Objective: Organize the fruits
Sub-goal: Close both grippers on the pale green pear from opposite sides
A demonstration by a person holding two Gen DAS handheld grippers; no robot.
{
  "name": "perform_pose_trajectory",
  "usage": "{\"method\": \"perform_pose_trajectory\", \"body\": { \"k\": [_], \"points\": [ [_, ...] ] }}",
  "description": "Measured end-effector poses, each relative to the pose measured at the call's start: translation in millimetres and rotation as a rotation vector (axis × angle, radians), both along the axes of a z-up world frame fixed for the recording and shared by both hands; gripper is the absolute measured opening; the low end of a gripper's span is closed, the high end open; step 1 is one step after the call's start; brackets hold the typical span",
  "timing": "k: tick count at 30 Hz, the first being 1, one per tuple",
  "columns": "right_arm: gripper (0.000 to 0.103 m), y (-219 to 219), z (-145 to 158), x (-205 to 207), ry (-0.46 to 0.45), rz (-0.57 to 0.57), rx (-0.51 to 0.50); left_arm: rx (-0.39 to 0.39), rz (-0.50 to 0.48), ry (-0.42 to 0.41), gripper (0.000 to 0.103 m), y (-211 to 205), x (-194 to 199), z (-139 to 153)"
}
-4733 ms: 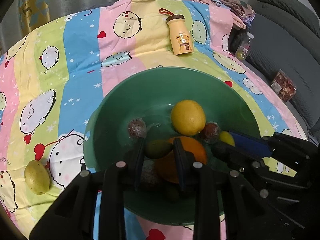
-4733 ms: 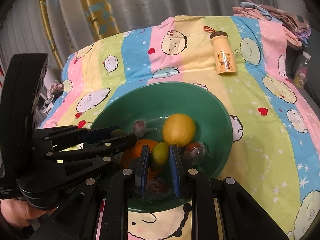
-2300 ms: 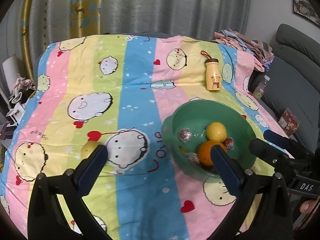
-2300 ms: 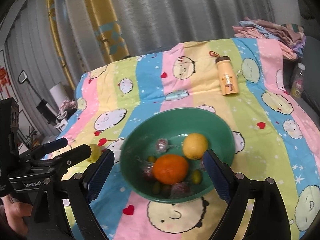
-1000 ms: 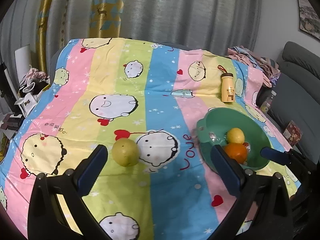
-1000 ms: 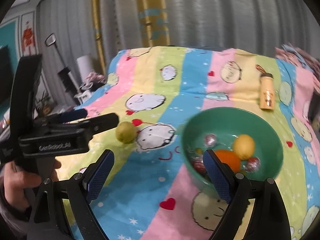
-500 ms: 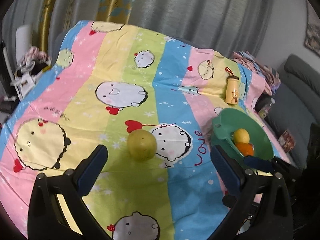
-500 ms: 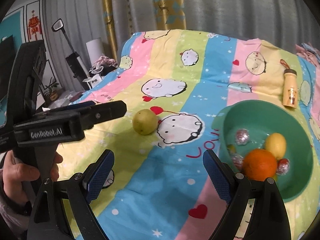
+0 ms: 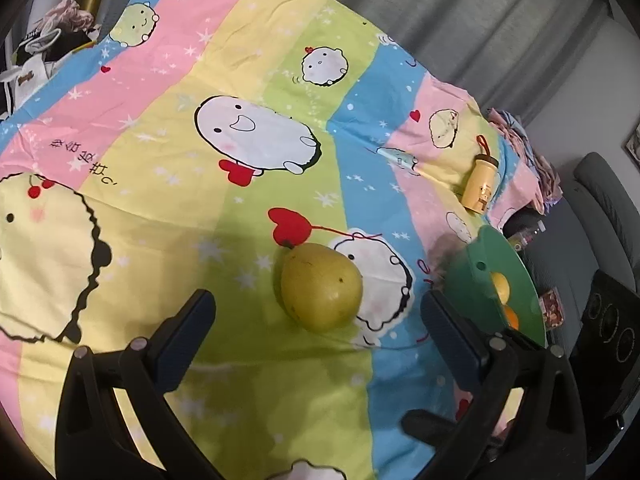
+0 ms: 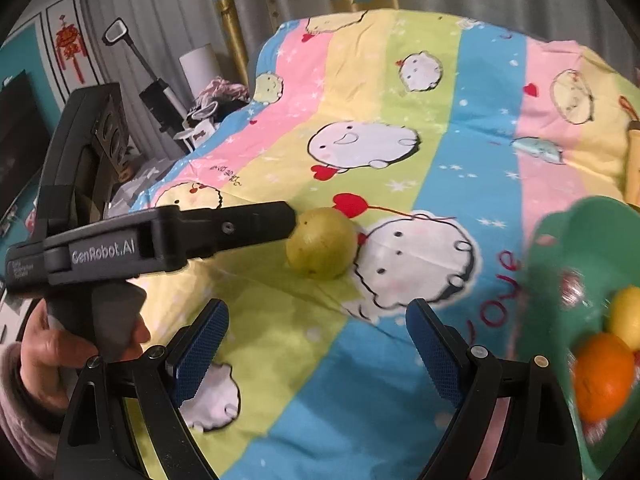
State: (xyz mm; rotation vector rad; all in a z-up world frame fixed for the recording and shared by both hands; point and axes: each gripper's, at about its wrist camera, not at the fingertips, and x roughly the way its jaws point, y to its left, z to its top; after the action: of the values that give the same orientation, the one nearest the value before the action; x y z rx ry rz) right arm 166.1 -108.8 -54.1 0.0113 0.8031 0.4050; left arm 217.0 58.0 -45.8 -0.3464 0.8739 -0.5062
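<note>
My left gripper (image 9: 316,330) is spread wide with nothing in it, and the pear (image 9: 321,287) lies on the cloth at twelve o'clock just ahead, stem toward eleven. My right gripper (image 10: 316,340), also wide and unloaded, sits farther back; the bowl (image 10: 560,240) is at three.
</note>
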Motion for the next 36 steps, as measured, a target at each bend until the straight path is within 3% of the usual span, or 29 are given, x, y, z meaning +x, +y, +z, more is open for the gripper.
{"method": "perform_pose_trajectory", "body": {
  "k": [6,12,17,22,26,30,36],
  "points": [
    [0.09,7,-15,35,0.052,-0.002,0.024,0.018,-0.019,0.017,0.1,-5,10,-6],
    [0.09,10,-27,57,0.078,0.004,0.082,0.039,-0.026,0.025,0.091,-11,21,-13],
    [0.087,17,-31,65,0.075,0.029,0.077,0.048,-0.039,0.04,0.072,-16,28,-22],
    [0.079,22,-35,70,0.069,0.06,0.06,0.031,-0.071,0.045,0.063,-21,30,-25],
    [0.076,23,-37,74,0.073,0.073,0.051,0.015,-0.088,0.049,0.058,-22,32,-26],
    [0.062,22,-39,77,0.073,0.08,0.043,0.019,-0.104,0.046,0.058,-24,32,-26],
    [0.061,20,-40,77,0.064,0.076,0.045,0.002,-0.106,0.035,0.058,-22,31,-28]
  ]
}}
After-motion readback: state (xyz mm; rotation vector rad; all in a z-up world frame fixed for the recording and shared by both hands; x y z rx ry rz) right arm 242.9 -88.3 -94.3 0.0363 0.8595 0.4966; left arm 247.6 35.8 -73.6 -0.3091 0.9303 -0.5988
